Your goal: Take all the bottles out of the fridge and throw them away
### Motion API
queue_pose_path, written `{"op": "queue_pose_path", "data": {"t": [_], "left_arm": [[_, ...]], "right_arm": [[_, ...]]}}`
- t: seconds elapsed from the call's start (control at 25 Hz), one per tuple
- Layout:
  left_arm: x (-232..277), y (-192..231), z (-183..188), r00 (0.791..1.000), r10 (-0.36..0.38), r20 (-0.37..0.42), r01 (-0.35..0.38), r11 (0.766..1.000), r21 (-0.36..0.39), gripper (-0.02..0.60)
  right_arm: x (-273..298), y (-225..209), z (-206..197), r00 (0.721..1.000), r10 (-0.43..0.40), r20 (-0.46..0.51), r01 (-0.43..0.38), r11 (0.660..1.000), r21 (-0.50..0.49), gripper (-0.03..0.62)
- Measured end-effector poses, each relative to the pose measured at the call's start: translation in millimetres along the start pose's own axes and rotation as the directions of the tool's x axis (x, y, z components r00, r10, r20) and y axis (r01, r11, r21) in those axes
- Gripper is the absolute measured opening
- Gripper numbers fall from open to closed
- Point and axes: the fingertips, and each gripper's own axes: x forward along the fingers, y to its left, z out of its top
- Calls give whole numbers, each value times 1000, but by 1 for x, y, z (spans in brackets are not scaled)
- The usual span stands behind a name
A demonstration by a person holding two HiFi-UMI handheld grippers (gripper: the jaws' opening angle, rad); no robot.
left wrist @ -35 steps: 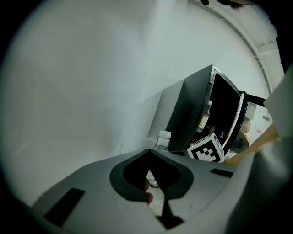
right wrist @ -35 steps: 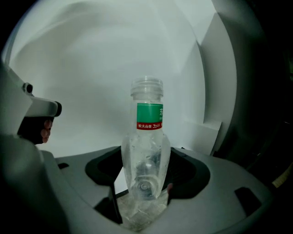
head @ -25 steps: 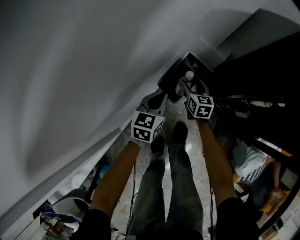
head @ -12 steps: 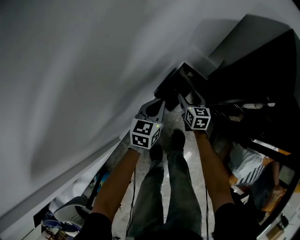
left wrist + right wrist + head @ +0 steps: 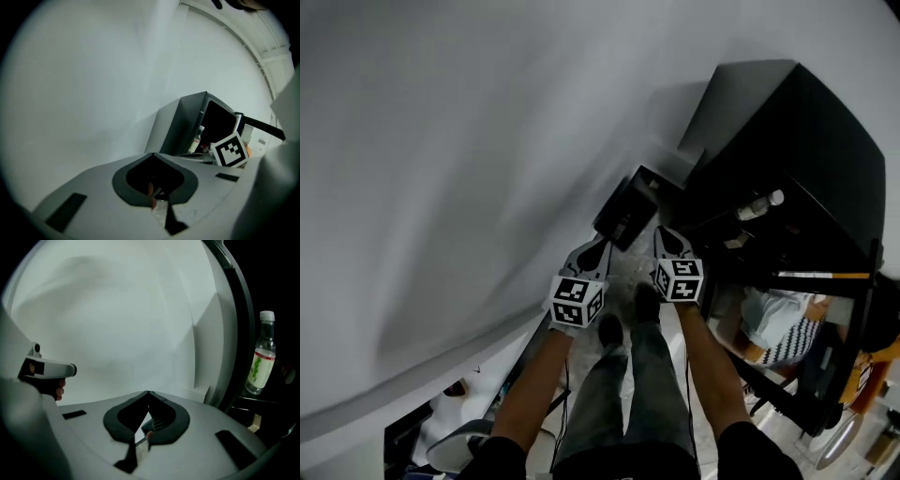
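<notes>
As seen in the head view, the left gripper point(image 5: 602, 248) and right gripper point(image 5: 667, 236), each bearing a checkered cube, hang beside a boxy black fridge point(image 5: 787, 131). Left gripper view: smooth grey fingers pressed together, empty. Right gripper view: fingers just closed, with nothing between them; a clear, white-capped bottle point(image 5: 260, 357) stands upright inside the fridge.

Your head camera looks steeply down; both gripper cameras face the open fridge point(image 5: 180, 126), the right one nearer.
</notes>
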Motion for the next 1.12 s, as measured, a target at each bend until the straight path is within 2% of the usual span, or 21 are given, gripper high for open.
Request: {"op": "queue_pose_path", "data": {"t": [0.2,0.4,0.64,0.84,1.12], "left_arm": [[-43,-45,39,998,-62,-8,63,998,30,0],[-62,-85,92,992,-123,18,122,991,47,0],[-66,-142,131,973,-231,24,227,968,103,0],[-68,-201,142,948,-320,0,316,938,141,0],[-48,-284,150,923,-385,-14,382,909,165,0]], "right_arm": [[-78,20,48,999,35,22,-36,999,24,8],[-153,20,98,997,-4,82,2,1000,26,8],[-221,14,121,990,-63,129,60,998,24,8],[-269,-3,131,981,-112,159,108,994,34,8],[-333,-53,148,963,-177,201,180,984,7,8]]}}
